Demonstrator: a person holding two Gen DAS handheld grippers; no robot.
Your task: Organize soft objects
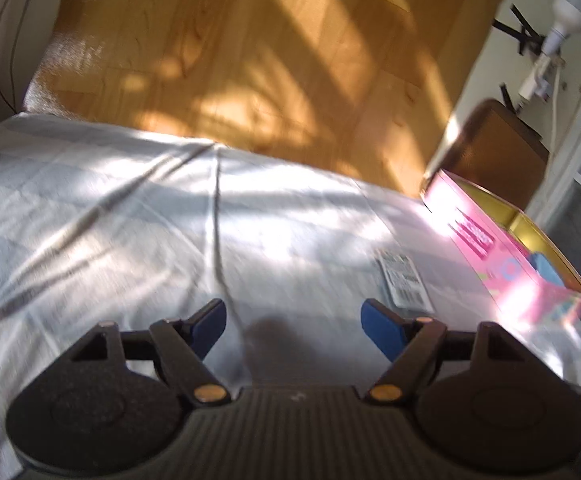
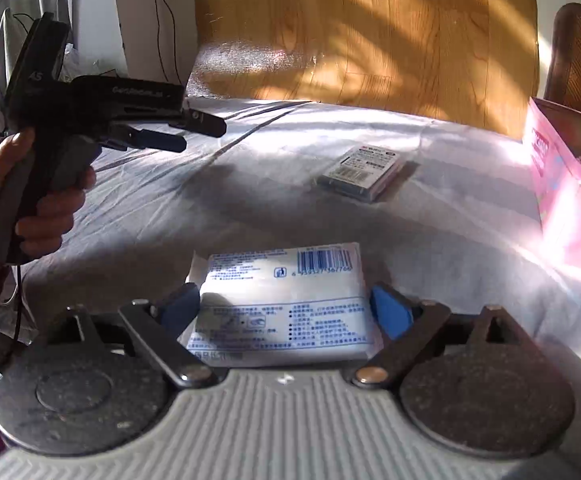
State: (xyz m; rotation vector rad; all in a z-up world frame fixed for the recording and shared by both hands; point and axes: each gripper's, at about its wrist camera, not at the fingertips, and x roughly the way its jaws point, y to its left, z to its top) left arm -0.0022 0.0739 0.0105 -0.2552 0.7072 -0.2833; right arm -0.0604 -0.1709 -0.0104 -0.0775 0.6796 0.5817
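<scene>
while the pink box (image 2: 562, 208) at the right edge of the bed (image 2: 250, 184) already shows something pink and fuzzy inside in the right wrist view, and a blue item in the left wrist view, at least two things still lie out on the grey-white bedsheet, so the sorting looks partly done at best. the white soft pack (image 2: 286, 304), printed with blue text and a barcode, lies flat on the sheet directly between the blue pads of the right hand-held gripper (image 2: 286, 312); its jaws stand wide, and whether the pads already touch the pack's sides is hard to tell, so i read it as framed, not yet gripped. further off, near the box but apart from it, rests a small labelled packet (image 2: 364, 176). the left hand-held gripper (image 1: 293, 326), held up in a hand (image 2: 38, 200) at the left of the right wrist view, is open with nothing between its fingers, hovering over bare sheet. what remains, by my judgement: close on the white pack, carry it to the box, then deal with the small packet.
</scene>
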